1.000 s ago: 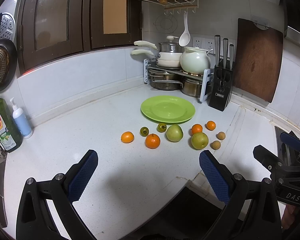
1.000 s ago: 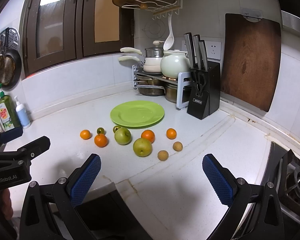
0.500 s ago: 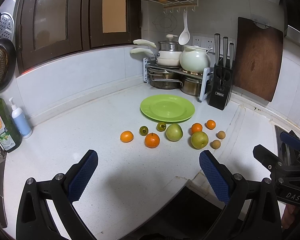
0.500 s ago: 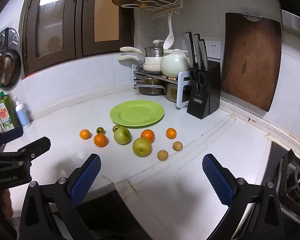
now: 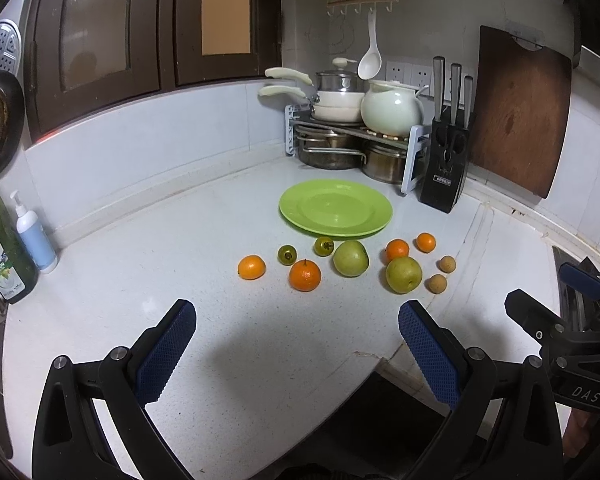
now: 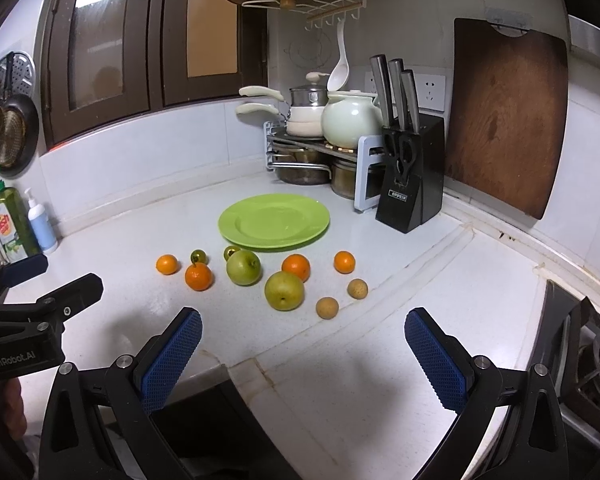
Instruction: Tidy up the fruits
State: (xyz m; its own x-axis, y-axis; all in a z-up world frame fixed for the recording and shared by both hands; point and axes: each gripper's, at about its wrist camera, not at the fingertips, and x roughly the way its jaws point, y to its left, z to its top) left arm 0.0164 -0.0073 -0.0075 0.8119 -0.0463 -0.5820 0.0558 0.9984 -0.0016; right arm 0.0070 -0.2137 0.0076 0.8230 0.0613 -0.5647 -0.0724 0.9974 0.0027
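A white kitchen tabletop [image 5: 140, 272] ran into a corner holding a pot rack [image 5: 352, 140] and knife block [image 5: 446, 168]. A green plate [image 5: 336, 208] lay bare before them. Just in front sat two pears [image 5: 351, 258], four oranges [image 5: 305, 275], two small green fruits [image 5: 287, 255] and two brown ones [image 5: 437, 283], apart. The left tool [image 5: 296, 344] and right tool [image 6: 302, 346] hung spread wide, holding nothing, near the tabletop's front edge

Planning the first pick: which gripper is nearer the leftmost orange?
Left. The left gripper sits just in front of the leftmost orange; the right gripper is off to that orange's right, nearer the two brown fruits.
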